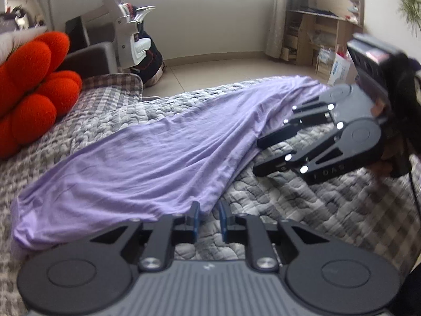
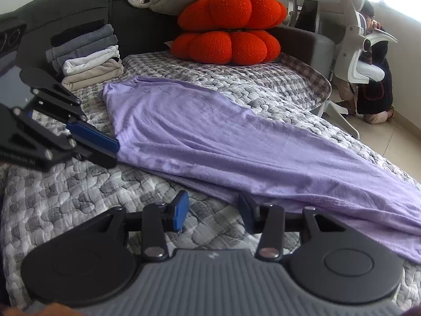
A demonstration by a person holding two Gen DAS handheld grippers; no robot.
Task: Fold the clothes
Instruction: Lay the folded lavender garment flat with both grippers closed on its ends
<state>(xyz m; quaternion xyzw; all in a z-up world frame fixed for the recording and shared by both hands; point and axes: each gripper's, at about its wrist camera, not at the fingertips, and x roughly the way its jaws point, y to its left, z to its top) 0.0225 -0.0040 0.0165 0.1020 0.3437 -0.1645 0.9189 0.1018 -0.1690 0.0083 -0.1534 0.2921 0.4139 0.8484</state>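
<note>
A lilac garment [image 1: 147,155] lies spread lengthwise over the grey checked quilt [image 1: 302,205] of a bed. In the left wrist view my left gripper [image 1: 209,217] stands at its near edge. The jaws are slightly apart, with only quilt in the gap and the cloth's hem beside the left finger. My right gripper [image 1: 257,156] hovers open at the garment's right edge, touching nothing. In the right wrist view the garment [image 2: 210,137] runs from far left to near right. My right gripper [image 2: 213,208] is open just before its hem, and my left gripper [image 2: 114,152] sits at the cloth's left edge.
A stack of folded clothes [image 2: 86,58] sits at the bed's head beside two orange cushions [image 2: 229,26]. A white office chair [image 2: 360,60] stands off the bed's far side, with a person [image 2: 376,89] crouched behind it. Wooden shelves [image 1: 323,26] line the far wall.
</note>
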